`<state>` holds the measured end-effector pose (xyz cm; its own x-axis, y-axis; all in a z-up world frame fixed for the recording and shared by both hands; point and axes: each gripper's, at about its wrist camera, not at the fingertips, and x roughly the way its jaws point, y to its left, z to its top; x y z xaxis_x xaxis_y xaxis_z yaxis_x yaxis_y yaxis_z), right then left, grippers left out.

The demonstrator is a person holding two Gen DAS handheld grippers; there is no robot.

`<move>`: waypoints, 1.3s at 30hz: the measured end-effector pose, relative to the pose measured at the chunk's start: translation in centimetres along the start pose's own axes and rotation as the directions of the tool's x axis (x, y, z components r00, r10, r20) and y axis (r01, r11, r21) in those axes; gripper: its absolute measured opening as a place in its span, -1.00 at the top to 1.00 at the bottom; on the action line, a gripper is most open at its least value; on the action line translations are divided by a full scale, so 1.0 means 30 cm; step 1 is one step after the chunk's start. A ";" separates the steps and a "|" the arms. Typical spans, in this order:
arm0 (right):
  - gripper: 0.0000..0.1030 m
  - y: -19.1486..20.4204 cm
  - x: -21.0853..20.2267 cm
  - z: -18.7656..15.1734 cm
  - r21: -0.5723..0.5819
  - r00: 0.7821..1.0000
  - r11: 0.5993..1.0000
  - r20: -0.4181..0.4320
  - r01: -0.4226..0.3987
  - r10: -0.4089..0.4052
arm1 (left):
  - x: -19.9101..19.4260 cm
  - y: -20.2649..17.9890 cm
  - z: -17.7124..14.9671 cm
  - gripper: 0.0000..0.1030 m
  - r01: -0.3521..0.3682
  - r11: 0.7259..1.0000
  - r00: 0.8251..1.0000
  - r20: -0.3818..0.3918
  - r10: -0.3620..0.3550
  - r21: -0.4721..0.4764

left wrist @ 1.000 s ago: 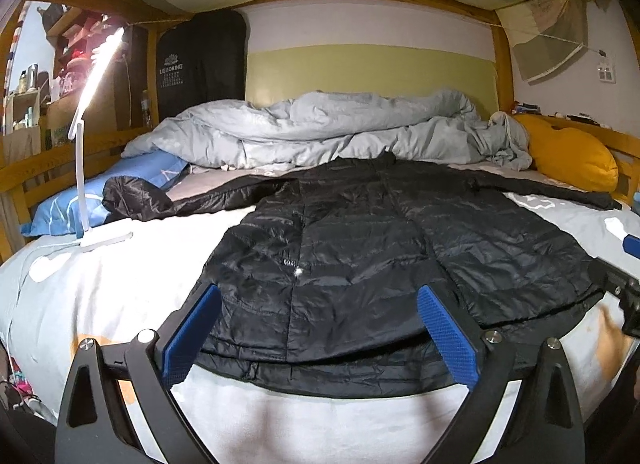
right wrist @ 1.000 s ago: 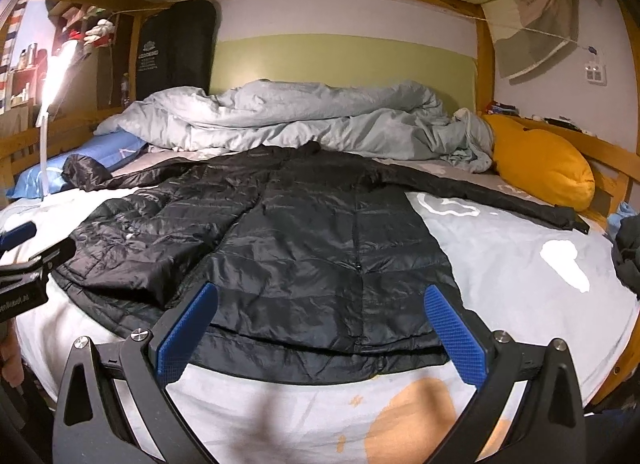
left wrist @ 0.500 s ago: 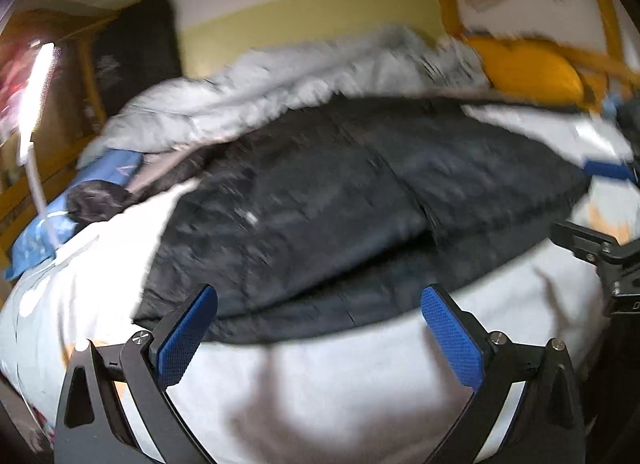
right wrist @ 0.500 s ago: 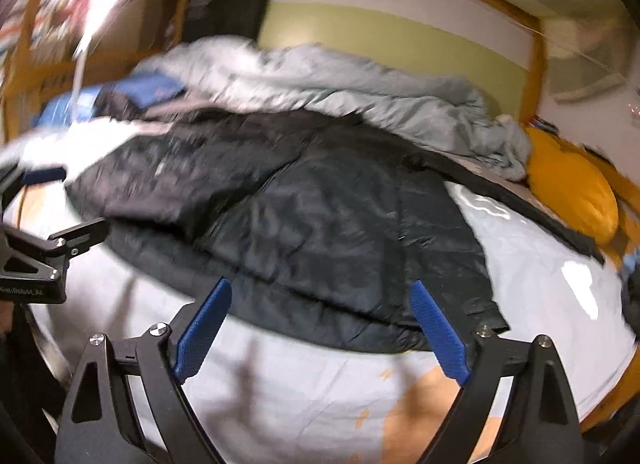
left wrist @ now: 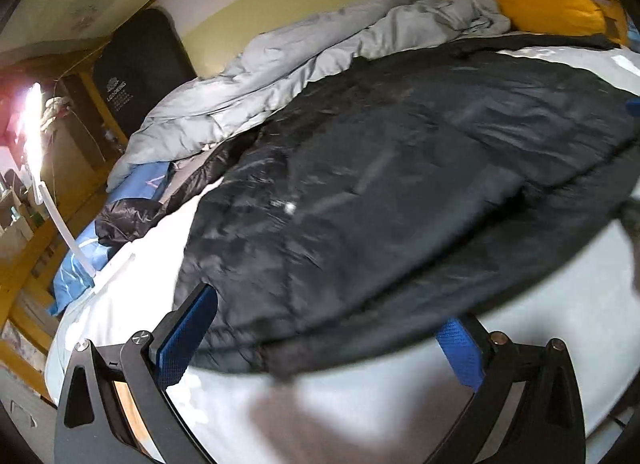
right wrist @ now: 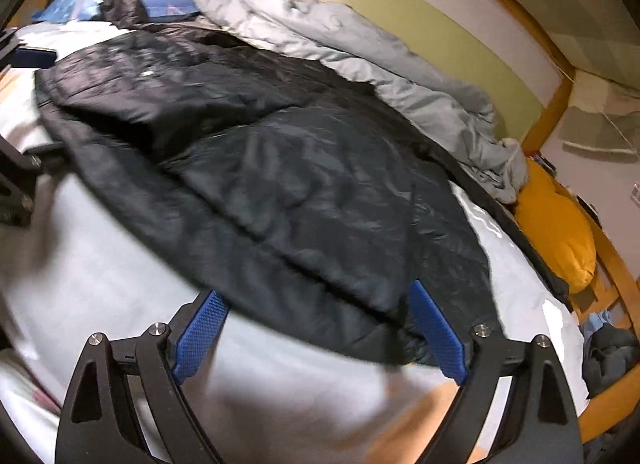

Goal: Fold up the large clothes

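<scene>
A large black puffer jacket (left wrist: 400,192) (right wrist: 280,168) lies spread flat on the white bed sheet (left wrist: 360,396), hem toward me, one front panel lapped over the other. My left gripper (left wrist: 324,344) is open at the hem's left part, and the hem edge lies between its blue pads (left wrist: 188,336) without being pinched. My right gripper (right wrist: 318,334) is open too, straddling the hem's right corner. Its pads (right wrist: 436,332) do not press on the fabric. Both views are tilted and blurred.
A crumpled grey duvet (left wrist: 320,64) lies behind the jacket, with a yellow pillow (right wrist: 556,232) to the right and a blue pillow (left wrist: 80,260) to the left. A lit white lamp (left wrist: 36,144) stands at the left. A wooden bed frame (right wrist: 616,264) rims the mattress. Dark clothes (right wrist: 608,352) lie at its right edge.
Both grippers have dropped toward the jacket's hem and rolled, tilting each view. The hem, earlier ahead of the fingertips, now lies between them. The right jaws have narrowed slightly.
</scene>
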<state>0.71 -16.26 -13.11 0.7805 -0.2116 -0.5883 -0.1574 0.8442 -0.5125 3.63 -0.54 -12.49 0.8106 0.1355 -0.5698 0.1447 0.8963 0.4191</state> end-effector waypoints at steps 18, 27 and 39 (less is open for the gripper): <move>0.51 -0.467 0.148 0.224 0.234 0.999 0.971 0.012 -0.047 0.046 | 0.144 0.289 0.308 -0.83 -0.051 0.998 0.998 0.049 0.049 0.041; 0.04 -0.529 0.433 0.309 0.297 0.994 0.953 -0.064 -0.064 0.087 | 0.443 0.317 0.428 -1.00 0.020 1.000 0.997 -0.073 -0.021 -0.012; -0.55 -0.671 0.288 0.228 0.439 0.986 0.884 0.107 -0.161 0.126 | 0.218 0.485 0.310 -1.00 0.135 0.954 0.989 0.100 -0.112 -0.268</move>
<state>14.76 -31.70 -3.59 0.8144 -0.0493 -0.5781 0.0009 0.9965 -0.0838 16.31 9.45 -3.52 0.8420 -0.0083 -0.5394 0.0953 0.9865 0.1335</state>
